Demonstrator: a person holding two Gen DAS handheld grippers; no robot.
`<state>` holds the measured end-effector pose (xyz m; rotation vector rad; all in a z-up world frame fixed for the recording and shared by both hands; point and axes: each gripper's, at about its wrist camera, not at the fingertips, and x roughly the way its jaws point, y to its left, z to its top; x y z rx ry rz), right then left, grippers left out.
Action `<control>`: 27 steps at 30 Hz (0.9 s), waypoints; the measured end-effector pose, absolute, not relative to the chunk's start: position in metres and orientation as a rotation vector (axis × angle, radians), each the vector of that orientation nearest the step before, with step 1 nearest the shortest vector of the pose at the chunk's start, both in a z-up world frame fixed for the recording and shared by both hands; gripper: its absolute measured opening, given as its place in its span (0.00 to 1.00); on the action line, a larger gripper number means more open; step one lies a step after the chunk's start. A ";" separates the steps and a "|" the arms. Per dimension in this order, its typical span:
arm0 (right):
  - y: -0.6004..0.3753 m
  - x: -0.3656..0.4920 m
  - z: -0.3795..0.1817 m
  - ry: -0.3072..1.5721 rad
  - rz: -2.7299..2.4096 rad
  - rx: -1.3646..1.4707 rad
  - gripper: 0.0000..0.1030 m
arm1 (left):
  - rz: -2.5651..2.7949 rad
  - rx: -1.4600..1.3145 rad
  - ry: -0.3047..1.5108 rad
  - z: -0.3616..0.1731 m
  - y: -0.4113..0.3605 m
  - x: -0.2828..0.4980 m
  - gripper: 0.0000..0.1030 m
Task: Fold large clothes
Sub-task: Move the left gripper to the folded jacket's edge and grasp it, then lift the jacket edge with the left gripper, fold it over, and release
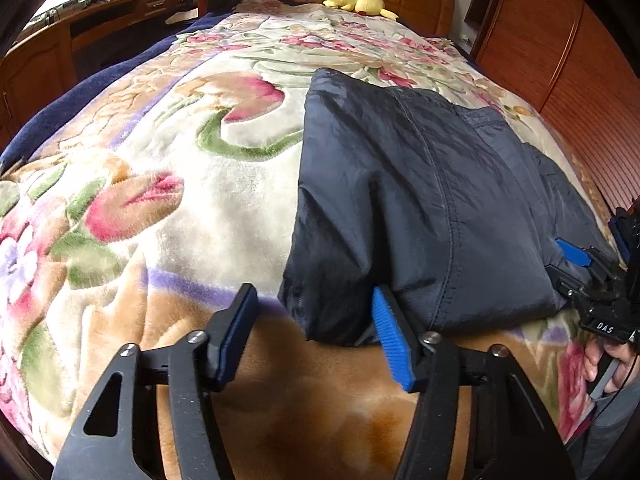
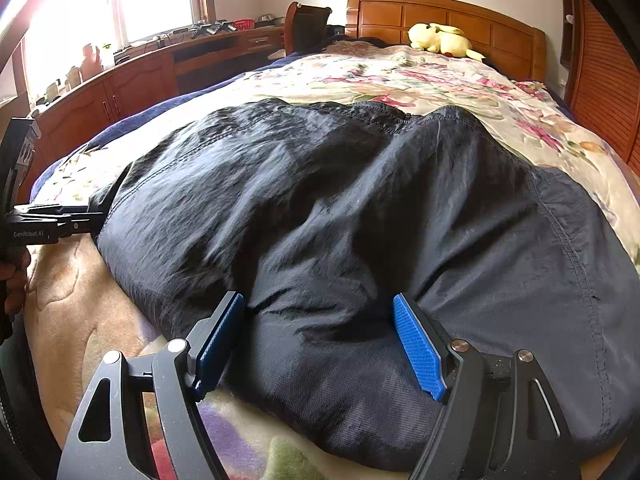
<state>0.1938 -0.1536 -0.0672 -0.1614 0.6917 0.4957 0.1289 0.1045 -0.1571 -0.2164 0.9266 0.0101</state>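
A dark jacket [image 2: 360, 220] is laid on a flowered blanket [image 1: 160, 160] that covers the bed, with its near hem close to the bed's foot edge. In the left wrist view the garment is seen folded into a long bundle toward the right side of the bed.

The left tool [image 1: 316, 340] is held at the jacket's near left corner. Its jaws are set partly apart; the right blue pad is laid against the cloth's edge, while the left pad is kept clear over the blanket, so nothing is clamped.

The right tool [image 2: 320, 344] is placed over the near hem. Its jaws are spread wide, and a ridge of cloth is seen rising between the two blue pads; the pads appear to rest on the fabric rather than pinch it, though the fisheye bend makes this hard to judge. The same tool [image 1: 576, 260] is seen at the jacket's right edge in the left wrist view, with a hand [image 1: 608, 364] wrapped on its handle.

A yellow plush toy [image 2: 440, 42] is propped by the wooden headboard [image 2: 480, 24]. A long wooden counter [image 2: 160, 64] is set beneath the window.
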 end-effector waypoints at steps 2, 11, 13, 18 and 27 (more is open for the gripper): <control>-0.154 0.194 -0.067 0.692 0.496 -0.162 0.76 | -0.009 -0.224 0.927 -0.156 0.101 0.129 0.39; -0.153 0.194 -0.067 0.693 0.497 -0.164 0.76 | 0.000 -0.006 0.808 -0.105 0.062 0.125 0.11; -0.155 0.194 -0.067 0.695 0.501 -0.163 0.76 | 0.002 0.055 0.764 -0.085 0.046 0.127 0.10; -0.173 0.189 -0.060 0.697 0.549 -0.137 0.76 | -0.039 0.127 0.670 -0.035 0.008 0.136 0.08; -0.270 0.171 -0.042 0.625 0.440 -0.052 0.76 | -0.193 0.222 0.581 0.017 -0.086 0.169 0.07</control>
